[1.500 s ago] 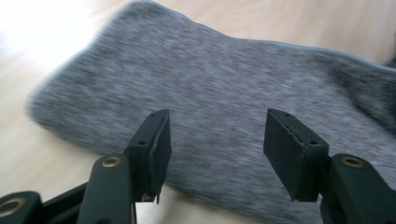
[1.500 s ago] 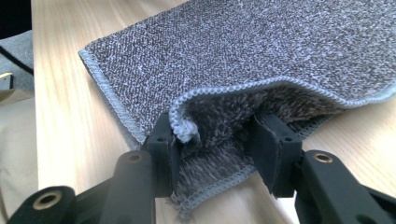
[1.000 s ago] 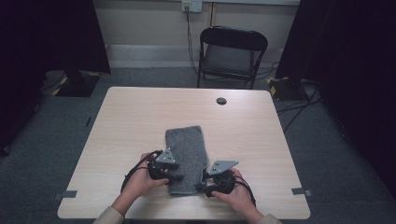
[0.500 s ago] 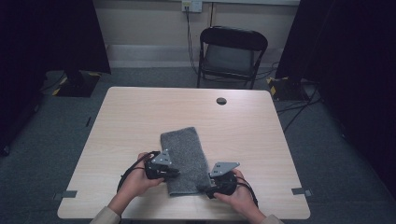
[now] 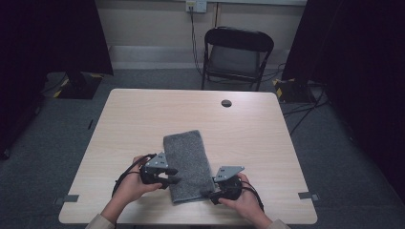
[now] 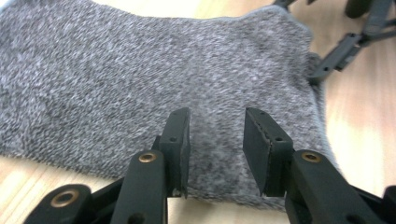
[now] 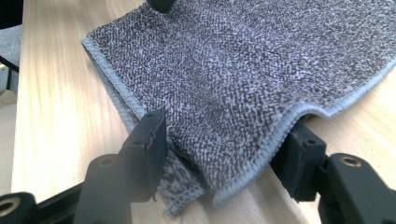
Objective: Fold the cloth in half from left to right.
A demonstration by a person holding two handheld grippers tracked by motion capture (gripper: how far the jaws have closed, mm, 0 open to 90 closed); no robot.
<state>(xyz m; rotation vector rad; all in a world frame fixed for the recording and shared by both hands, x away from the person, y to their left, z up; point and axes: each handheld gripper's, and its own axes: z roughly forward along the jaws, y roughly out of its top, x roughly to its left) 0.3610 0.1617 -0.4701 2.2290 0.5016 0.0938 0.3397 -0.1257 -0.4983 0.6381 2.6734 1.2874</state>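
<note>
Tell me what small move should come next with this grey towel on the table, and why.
Probably shut the right hand-held gripper on the near corner of the folded grey towel. Its jaws stand open on either side of that corner, with the hemmed edge lying between them. The left hand-held gripper is also open, over the towel's opposite edge, gripping nothing.

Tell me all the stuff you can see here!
towel: one, grey, folded, lying on the near middle of the table
table: one, light wood, centre of the room
cable hole cap: one, black, far side of the table top
folding chair: one, black, behind the table
wall socket: one, pale, on the wall behind the chair
left tongs: one, black, open over the towel's near left edge
right tongs: one, black, open around the towel's near right corner
hands: two, holding the tongs
</note>
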